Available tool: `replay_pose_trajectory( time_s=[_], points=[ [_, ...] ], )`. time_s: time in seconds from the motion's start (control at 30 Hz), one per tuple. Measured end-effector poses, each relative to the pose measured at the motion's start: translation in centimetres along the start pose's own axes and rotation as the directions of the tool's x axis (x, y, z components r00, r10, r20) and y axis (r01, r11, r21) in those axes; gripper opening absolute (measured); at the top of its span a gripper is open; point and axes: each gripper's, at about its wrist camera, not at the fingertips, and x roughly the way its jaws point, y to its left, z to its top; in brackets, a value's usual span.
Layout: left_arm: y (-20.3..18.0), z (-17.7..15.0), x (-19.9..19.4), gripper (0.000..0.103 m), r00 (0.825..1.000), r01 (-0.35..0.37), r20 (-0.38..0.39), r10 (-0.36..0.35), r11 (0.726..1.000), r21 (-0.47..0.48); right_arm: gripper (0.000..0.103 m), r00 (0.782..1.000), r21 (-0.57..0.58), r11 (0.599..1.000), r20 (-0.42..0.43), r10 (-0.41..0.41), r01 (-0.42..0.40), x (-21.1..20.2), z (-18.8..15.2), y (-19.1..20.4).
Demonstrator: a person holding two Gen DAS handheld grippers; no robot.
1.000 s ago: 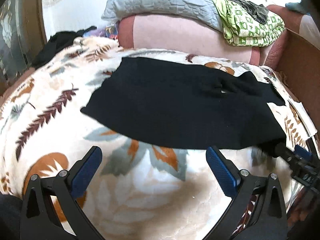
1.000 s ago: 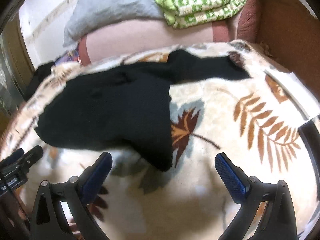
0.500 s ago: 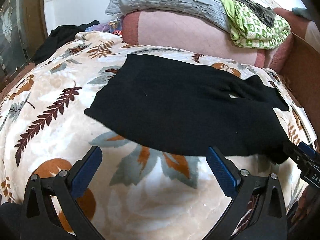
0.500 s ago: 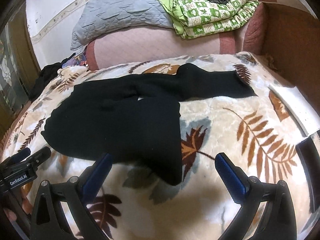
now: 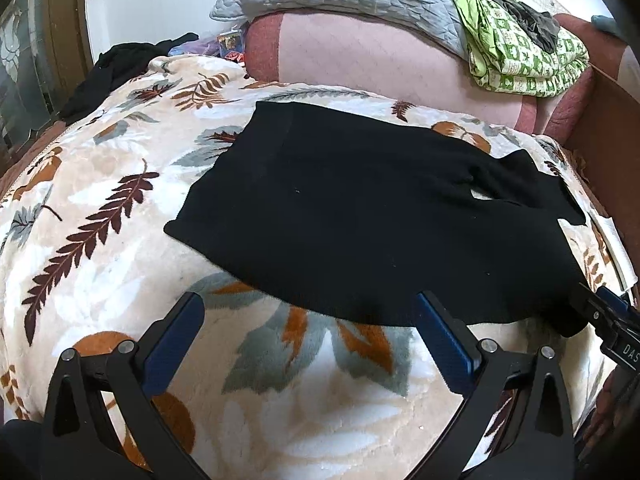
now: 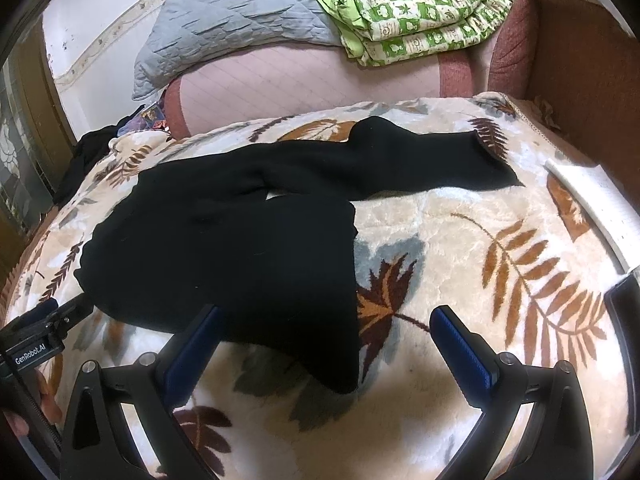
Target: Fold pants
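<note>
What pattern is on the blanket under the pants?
Cream blanket with brown, rust and grey leaf prints; clearest in the right wrist view.

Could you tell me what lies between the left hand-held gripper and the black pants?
Only bare leaf-print blanket: in the left wrist view, the open left hand-held gripper sits just short of the black pants' near edge.

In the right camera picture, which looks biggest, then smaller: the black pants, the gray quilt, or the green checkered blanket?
1. black pants
2. gray quilt and green checkered blanket: these look about alike, and both lie farther back, so I won't rank them.
</note>
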Motion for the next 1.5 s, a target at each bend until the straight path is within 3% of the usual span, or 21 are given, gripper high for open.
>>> replay_pose_trajectory(
  time_s=[0.23, 0.63, 0.67, 0.73, 0.77, 0.8, 0.83, 0.87, 0.9, 1.07, 1.23, 1.3, 1.37, 1.43, 1.5],
  points=[
    [0.3, 1.5, 1.4, 0.103, 0.999, 0.010, -0.036, -0.009, 1.000, 0.020, 0.103, 1.000, 0.021, 1.000, -0.014, 0.011, -0.010, 1.0, 0.4, -0.6],
    [2.1, 3.1, 6.5, 0.103, 0.987, 0.005, -0.156, -0.024, 0.993, -0.116, 0.100, 0.997, 0.048, 0.997, -0.036, 0.064, -0.062, 3.9, 1.3, -1.3],
    [2.0, 3.2, 6.7, 0.103, 0.988, 0.010, -0.154, -0.029, 0.993, -0.122, 0.095, 0.996, 0.047, 0.996, -0.035, 0.082, -0.081, 4.0, 1.3, -1.3],
    [1.9, 3.6, 6.8, 0.103, 0.989, 0.034, -0.139, -0.051, 0.992, -0.124, 0.045, 0.991, 0.043, 0.991, -0.051, 0.126, -0.124, 4.2, 1.5, -0.9],
    [1.9, 3.7, 6.8, 0.099, 0.990, 0.048, -0.129, -0.065, 0.991, -0.125, 0.041, 0.988, 0.037, 0.989, -0.052, 0.142, -0.140, 4.0, 1.7, -0.4],
    [2.0, 3.9, 6.8, 0.085, 0.990, 0.054, -0.120, -0.070, 0.991, -0.125, 0.037, 0.992, 0.019, 0.992, -0.037, 0.124, -0.124, 3.6, 1.8, 0.2],
    [2.0, 3.9, 6.6, 0.072, 0.991, 0.059, -0.112, -0.073, 0.991, -0.123, 0.024, 0.992, -0.007, 0.992, -0.021, 0.124, -0.124, 3.2, 1.9, 1.0],
    [2.1, 4.0, 6.4, 0.042, 0.991, 0.053, -0.114, -0.066, 0.992, -0.118, 0.021, 0.991, -0.026, 0.990, -0.013, 0.137, -0.137, 2.8, 2.0, 1.7],
    [2.4, 4.0, 6.2, 0.026, 0.991, 0.051, -0.121, -0.065, 0.992, -0.117, 0.021, 0.989, -0.032, 0.988, -0.003, 0.151, -0.151, 2.3, 2.2, 2.5],
    [3.9, 4.1, 5.9, 0.019, 0.984, 0.103, -0.126, -0.127, 0.978, -0.181, 0.021, 0.967, -0.099, 0.965, 0.056, 0.250, -0.243, 0.4, 2.9, 6.6],
    [3.2, 4.0, 6.1, 0.018, 0.988, 0.076, -0.122, -0.093, 0.987, -0.140, 0.021, 0.948, -0.204, 0.927, -0.012, 0.319, -0.314, 2.3, 1.3, 10.7],
    [3.2, 4.0, 6.2, 0.018, 0.988, 0.076, -0.125, -0.093, 0.987, -0.139, 0.029, 0.938, -0.198, 0.917, -0.092, 0.334, -0.346, 4.0, 0.3, 11.2],
    [3.3, 3.9, 6.3, 0.018, 0.987, 0.078, -0.128, -0.097, 0.986, -0.145, 0.037, 0.926, -0.186, 0.908, -0.084, 0.367, -0.376, 3.6, -0.1, 10.5],
    [3.3, 3.9, 6.3, 0.018, 0.987, 0.079, -0.129, -0.098, 0.986, -0.147, 0.070, 0.916, -0.159, 0.902, -0.058, 0.397, -0.401, 2.0, 0.3, 9.2],
    [3.4, 3.9, 6.3, 0.018, 0.986, 0.079, -0.131, -0.100, 0.985, -0.154, 0.071, 0.915, -0.134, 0.906, -0.004, 0.404, -0.401, -0.2, 0.7, 6.9]
  ],
)
